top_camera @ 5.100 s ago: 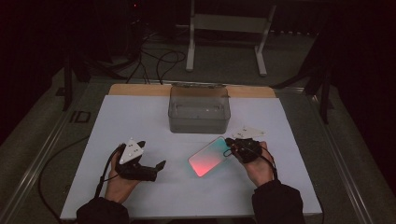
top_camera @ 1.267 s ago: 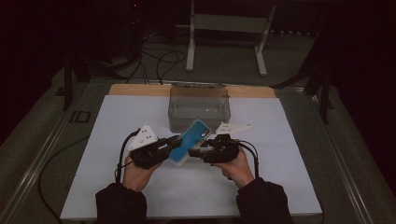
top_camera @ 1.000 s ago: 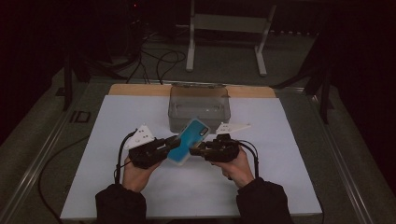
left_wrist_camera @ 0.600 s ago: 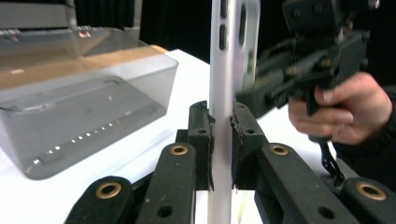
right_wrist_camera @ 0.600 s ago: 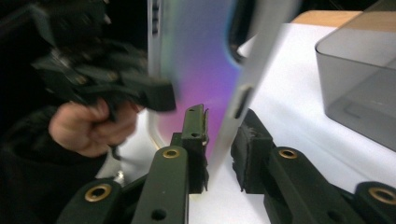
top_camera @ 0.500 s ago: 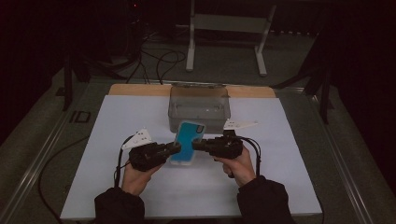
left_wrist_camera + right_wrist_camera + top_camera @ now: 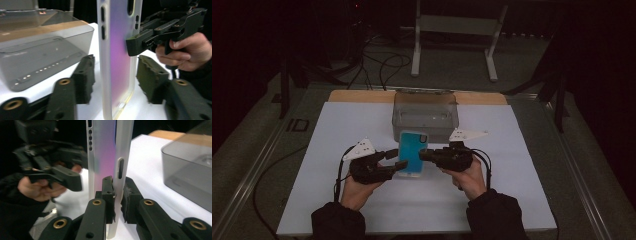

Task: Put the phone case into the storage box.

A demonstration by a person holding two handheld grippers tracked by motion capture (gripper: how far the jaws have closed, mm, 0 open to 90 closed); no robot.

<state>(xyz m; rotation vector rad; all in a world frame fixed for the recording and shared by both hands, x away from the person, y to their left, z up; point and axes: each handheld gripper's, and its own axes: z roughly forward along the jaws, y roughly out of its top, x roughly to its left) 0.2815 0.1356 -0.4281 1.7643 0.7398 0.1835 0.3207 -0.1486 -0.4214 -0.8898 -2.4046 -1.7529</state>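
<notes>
Right gripper (image 7: 117, 195) pinches one side wall of the phone case (image 7: 412, 152), pads pressed tight on the rim. Left gripper (image 7: 113, 77) has just been opening: its jaws stand spread on either side of the case's opposite edge, clear of it. The case stands upright on edge between the two grippers, over the white table (image 7: 337, 125), just in front of the clear plastic box (image 7: 426, 114). In both gripper views the case's top and bottom ends are cut off; the room beyond is too dark to read.

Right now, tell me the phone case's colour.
The phone case looks teal from the high view; the left gripper view shows an iridescent purple-pink sheen best.
</notes>
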